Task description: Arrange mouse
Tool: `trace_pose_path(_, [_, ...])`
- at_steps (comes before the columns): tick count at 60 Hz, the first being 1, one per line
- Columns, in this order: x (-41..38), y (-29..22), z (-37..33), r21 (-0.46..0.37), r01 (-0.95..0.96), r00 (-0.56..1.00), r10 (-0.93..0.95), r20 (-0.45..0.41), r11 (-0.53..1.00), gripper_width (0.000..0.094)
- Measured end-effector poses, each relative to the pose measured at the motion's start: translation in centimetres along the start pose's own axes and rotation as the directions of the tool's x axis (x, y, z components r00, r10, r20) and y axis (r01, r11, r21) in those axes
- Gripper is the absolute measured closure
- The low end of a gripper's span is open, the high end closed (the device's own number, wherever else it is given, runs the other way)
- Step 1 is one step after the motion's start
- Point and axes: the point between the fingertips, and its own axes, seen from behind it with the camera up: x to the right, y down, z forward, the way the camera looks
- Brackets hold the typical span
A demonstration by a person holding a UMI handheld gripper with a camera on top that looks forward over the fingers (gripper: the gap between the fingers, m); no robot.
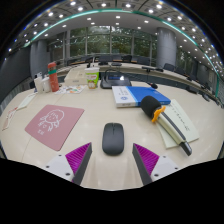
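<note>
A black computer mouse [113, 138] lies on the pale table [115, 115], just ahead of my gripper [112, 158] and centred on the gap between the fingers. Both fingers [79, 159] stand wide apart with their magenta pads facing inward, and nothing is between them. A pink mouse mat [54, 124] with a white drawing lies flat to the left of the mouse, a short way off. The mouse touches neither the mat nor the fingers.
To the right lie a blue notebook [150, 95], white papers [127, 95], a striped booklet [181, 124] and an orange-and-black tool [156, 111]. Bottles [53, 76] and boxes [92, 75] stand at the back left. A laptop [114, 82] sits behind. Papers [20, 102] lie far left.
</note>
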Motion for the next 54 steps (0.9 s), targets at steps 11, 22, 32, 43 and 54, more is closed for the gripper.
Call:
trace_pose_path(11, [0.6,-1.3,5.8,-0.013,-0.002,1.000,0.002,0.005,1.000,0.0290])
trace_pose_path(22, [0.7,-2.5,7.2,-0.003,0.014,1.000,-0.014,0.015,1.000,0.0508])
trace_pose_path(32, [0.8,-2.9,6.9,-0.006,0.026,1.000,-0.026,0.001,1.000,0.0583])
trace_pose_path(43, [-0.7,-8.8,3.7,0.085,-0.016,1.000,0.016,-0.004,0.996,0.0584])
trace_pose_path(54, [-7.6,-16.7,0.4,0.186,-0.070,0.996,0.059,0.063,0.980,0.0586])
